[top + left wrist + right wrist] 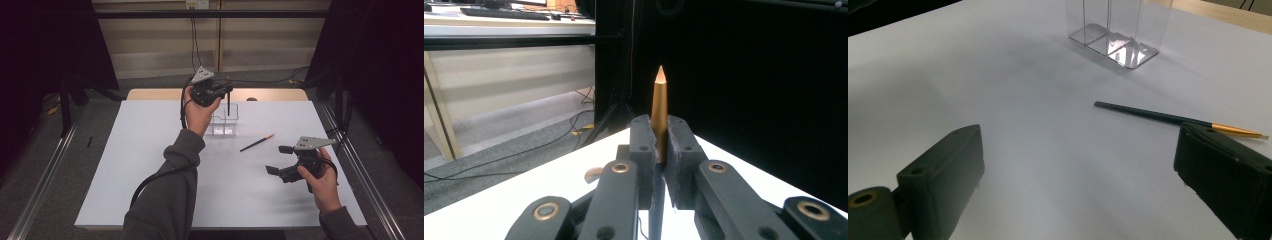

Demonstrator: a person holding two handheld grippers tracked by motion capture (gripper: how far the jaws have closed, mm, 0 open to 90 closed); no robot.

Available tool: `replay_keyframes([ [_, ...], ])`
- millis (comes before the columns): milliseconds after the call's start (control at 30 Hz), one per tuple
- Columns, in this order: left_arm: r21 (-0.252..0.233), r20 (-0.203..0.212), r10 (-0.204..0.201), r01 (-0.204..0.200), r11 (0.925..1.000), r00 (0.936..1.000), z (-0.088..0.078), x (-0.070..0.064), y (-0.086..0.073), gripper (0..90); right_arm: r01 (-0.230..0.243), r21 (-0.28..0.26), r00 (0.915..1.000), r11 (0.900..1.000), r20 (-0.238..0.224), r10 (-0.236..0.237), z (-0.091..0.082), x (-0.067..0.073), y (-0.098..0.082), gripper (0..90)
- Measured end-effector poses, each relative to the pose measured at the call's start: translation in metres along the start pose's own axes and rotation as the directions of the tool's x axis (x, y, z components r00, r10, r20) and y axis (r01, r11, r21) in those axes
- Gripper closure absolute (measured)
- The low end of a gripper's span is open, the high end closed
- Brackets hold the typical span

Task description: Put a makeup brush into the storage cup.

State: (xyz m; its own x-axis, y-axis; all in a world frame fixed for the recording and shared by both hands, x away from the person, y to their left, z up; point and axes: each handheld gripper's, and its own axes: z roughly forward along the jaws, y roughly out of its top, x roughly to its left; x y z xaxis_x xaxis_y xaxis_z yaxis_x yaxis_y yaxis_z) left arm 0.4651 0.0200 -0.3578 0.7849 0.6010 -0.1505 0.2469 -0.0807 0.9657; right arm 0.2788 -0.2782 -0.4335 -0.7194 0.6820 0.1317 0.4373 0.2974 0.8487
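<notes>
Left gripper (pixel 226 90): held up at the far middle of the table, its jaws pressed together on a pencil (pixel 229 104); in the left gripper view the gold tip (pixel 659 107) stands up out of the pinch.
Held pencil: upright, long axis vertical, lower end hanging over the clear holder (pixel 224 122), seemingly inside or just above its right part; which compartment I cannot tell.
Key relation: holder lies straight below the left gripper, so the coming move looks like a straight lowering and release, judging by the pose.
Right gripper (pixel 279 160): near right of the table, jaws spread wide with nothing between them.
Table (pixel 150 165): white top, bare around the work.
Clear holder: far middle, upright, divided into compartments, well apart from the right gripper.
Second pencil (pixel 256 143): lying flat between holder and right gripper, long axis slanting from near left to far right, gold end far; the right gripper is the nearer one to it.
Obstacles: none in the way; the holder's thin walls could catch the held pencil's lower end.
</notes>
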Motion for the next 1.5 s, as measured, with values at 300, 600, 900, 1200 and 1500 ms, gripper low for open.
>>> replay_keyframes([
  [300, -0.001, -0.009, -0.013, 0.013, 0.9999, 0.9999, 0.004, 0.001, -0.005, 83.4, 0.003, -0.005, 1.0000, 1.000, 0.002, -0.003, -0.001, 0.000, 0.001, 5.4],
  [600, 0.011, -0.008, -0.013, 0.013, 0.9999, 0.9999, 0.008, 0.002, -0.012, 83.3, 0.004, -0.009, 1.0000, 1.000, 0.000, -0.004, -0.002, 0.000, 0.001, 5.4],
  [900, 0.036, -0.009, -0.007, 0.007, 0.9993, 0.9999, 0.007, 0.005, -0.020, 83.1, 0.002, -0.011, 1.0000, 1.000, 0.006, -0.002, -0.002, 0.000, 0.001, 5.3],
  [1200, 0.032, -0.025, -0.031, 0.032, 0.9990, 0.9992, 0.006, 0.007, -0.029, 83.0, 0.004, -0.007, 1.0000, 1.000, 0.003, -0.004, -0.001, 0.001, 0.002, 5.3],
  [1500, 0.033, -0.023, -0.035, 0.036, 0.9988, 0.9991, 0.006, 0.007, -0.035, 82.8, 0.006, -0.008, 1.0000, 1.000, 0.005, -0.006, -0.001, 0.001, 0.001, 5.3],
])
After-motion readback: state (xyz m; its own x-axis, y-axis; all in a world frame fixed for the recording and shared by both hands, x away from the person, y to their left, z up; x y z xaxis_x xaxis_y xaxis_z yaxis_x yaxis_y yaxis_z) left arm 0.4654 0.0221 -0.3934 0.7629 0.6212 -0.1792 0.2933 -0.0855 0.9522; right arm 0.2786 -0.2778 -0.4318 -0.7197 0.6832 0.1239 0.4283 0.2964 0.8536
